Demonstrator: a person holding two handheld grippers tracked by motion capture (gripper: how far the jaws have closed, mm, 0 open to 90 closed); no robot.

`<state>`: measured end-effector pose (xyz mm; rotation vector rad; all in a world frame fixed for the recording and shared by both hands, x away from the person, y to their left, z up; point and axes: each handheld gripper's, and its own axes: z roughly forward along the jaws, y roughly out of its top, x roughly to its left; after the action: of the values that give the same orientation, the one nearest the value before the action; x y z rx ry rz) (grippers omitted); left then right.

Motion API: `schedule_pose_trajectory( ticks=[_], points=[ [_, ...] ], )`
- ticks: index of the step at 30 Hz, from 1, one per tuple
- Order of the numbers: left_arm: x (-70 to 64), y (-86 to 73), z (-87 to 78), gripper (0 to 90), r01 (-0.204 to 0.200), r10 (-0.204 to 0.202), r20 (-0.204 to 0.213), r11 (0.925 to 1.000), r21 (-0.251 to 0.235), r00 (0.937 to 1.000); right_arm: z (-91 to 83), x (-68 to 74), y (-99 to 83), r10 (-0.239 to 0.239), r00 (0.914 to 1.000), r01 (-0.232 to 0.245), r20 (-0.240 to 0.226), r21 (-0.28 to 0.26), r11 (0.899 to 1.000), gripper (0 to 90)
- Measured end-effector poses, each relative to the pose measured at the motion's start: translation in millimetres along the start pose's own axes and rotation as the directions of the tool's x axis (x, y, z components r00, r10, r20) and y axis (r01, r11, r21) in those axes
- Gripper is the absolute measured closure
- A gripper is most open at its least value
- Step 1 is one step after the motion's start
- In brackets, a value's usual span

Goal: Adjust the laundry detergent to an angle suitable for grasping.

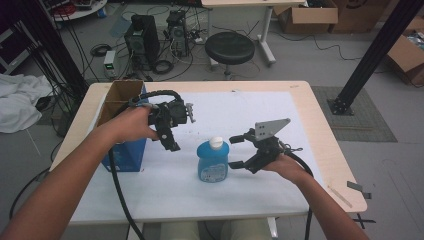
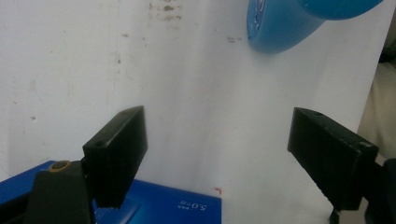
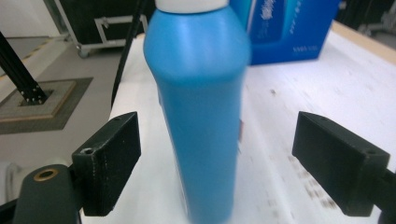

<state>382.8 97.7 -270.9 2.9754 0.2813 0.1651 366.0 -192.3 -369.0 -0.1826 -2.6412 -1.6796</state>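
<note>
A blue bottle (image 1: pixel 213 161) with a white cap stands upright on the white table cover, near the middle. My right gripper (image 1: pixel 238 151) is open just to its right, jaws pointing at it. In the right gripper view the blue bottle (image 3: pixel 201 116) stands between the two spread jaws of the right gripper (image 3: pixel 233 163), touching neither. My left gripper (image 1: pixel 168 138) is held above the table to the bottle's upper left, beside the blue box (image 1: pixel 125 150). The left gripper (image 2: pixel 219 158) is open with nothing between its jaws; the bottle (image 2: pixel 289 23) lies beyond them.
An open blue cardboard box (image 1: pixel 121 100) stands at the table's left edge, and its corner (image 2: pixel 177 205) shows under the left jaws. The white cover (image 1: pixel 240 105) spans most of the wooden table. A black stool (image 1: pixel 229 47) and computer towers sit on the floor beyond.
</note>
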Motion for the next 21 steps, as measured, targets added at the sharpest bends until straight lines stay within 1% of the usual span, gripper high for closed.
schedule_pose_trajectory(
  ticks=[2,4,5,7,8,11,13,14,16,18,21],
  points=[
    [0.1,0.1,0.2,20.5,0.002,-0.002,0.0,1.0,-0.001,1.0,-8.6,-4.1,2.0,0.025,0.9996,-0.025,0.012,0.042,0.999,15.1],
    [0.2,0.3,0.2,20.5,0.001,-0.001,0.002,1.0,-0.001,1.0,-17.9,-9.8,4.9,0.051,0.998,-0.054,0.039,0.082,0.995,15.2],
    [0.3,0.3,0.5,20.4,0.001,-0.001,0.004,1.0,-0.002,1.0,-23.0,-13.0,6.8,0.056,0.9971,-0.061,0.052,0.098,0.993,15.2],
    [0.4,0.5,0.4,20.4,0.003,-0.003,0.006,1.0,-0.002,1.0,-33.1,-19.4,11.9,0.05,0.9951,-0.061,0.085,0.129,0.99,15.2],
    [0.5,0.6,0.3,20.4,0.003,-0.003,0.007,1.0,-0.002,1.0,-38.2,-22.7,15.0,0.054,0.9931,-0.069,0.104,0.146,0.987,15.2],
    [1.2,0.6,0.2,20.2,0.006,-0.006,0.01,1.0,-0.002,0.9999,-51.5,-32.8,26.7,0.045,0.9882,-0.075,0.146,0.206,0.976,15.4],
    [1.5,0.5,0.4,20.1,0.006,-0.006,0.01,1.0,-0.003,0.9999,-59.0,-38.6,35.3,0.046,0.9847,-0.087,0.168,0.245,0.966,15.6],
    [1.6,0.6,0.5,20.1,0.005,-0.005,0.01,1.0,-0.003,0.9999,-61.6,-41.9,39.4,0.045,0.9844,-0.089,0.17,0.26,0.962,15.7],
    [1.8,0.7,0.5,20.1,0.007,-0.007,0.01,1.0,-0.004,0.9999,-65.9,-46.9,47.3,0.047,0.9822,-0.102,0.182,0.308,0.946,15.8],
    [1.8,1.1,0.3,20.0,0.008,-0.008,0.01,1.0,-0.004,0.9999,-68.0,-50.3,53.9,0.034,0.9805,-0.103,0.194,0.356,0.929,15.8],
    [2.0,1.7,0.4,20.0,0.006,-0.006,0.01,1.0,-0.004,0.9999,-68.2,-52.5,61.2,0.025,0.9795,-0.107,0.2,0.412,0.905,16.1]
  ],
)
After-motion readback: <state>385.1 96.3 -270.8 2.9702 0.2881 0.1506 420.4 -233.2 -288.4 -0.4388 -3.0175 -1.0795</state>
